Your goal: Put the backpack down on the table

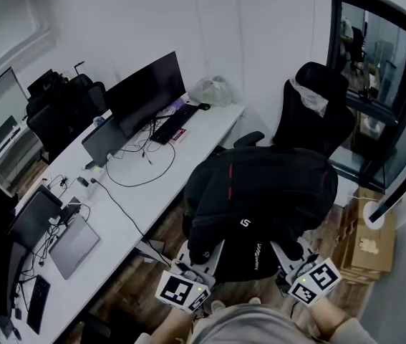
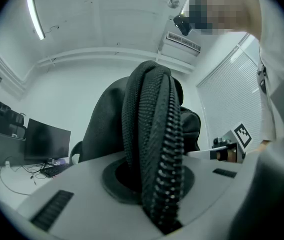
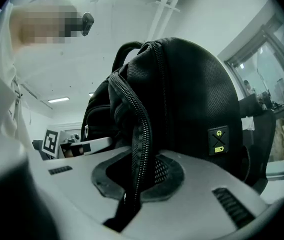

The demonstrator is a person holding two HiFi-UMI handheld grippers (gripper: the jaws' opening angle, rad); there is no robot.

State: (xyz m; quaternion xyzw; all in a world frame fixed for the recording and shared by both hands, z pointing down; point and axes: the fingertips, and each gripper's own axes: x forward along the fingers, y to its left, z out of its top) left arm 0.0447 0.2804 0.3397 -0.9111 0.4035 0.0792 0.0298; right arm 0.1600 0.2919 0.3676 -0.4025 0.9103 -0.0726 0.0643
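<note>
Black fabric covered the backpack, bulky and rounded, with a red stripe down its middle and small white lettering low on its front; it hung in the air just before the person, beside the white tabletop and not resting on it; the left claw was clamped tight on a ribbed, zip-toothed edge of it, and the right claw was closed likewise on a zipped mesh edge; a dark monitor, a keyboard, a laptop and loose cables lay along the tabletop; a black office chair stood behind, over a wooden floor, by white walls.
</note>
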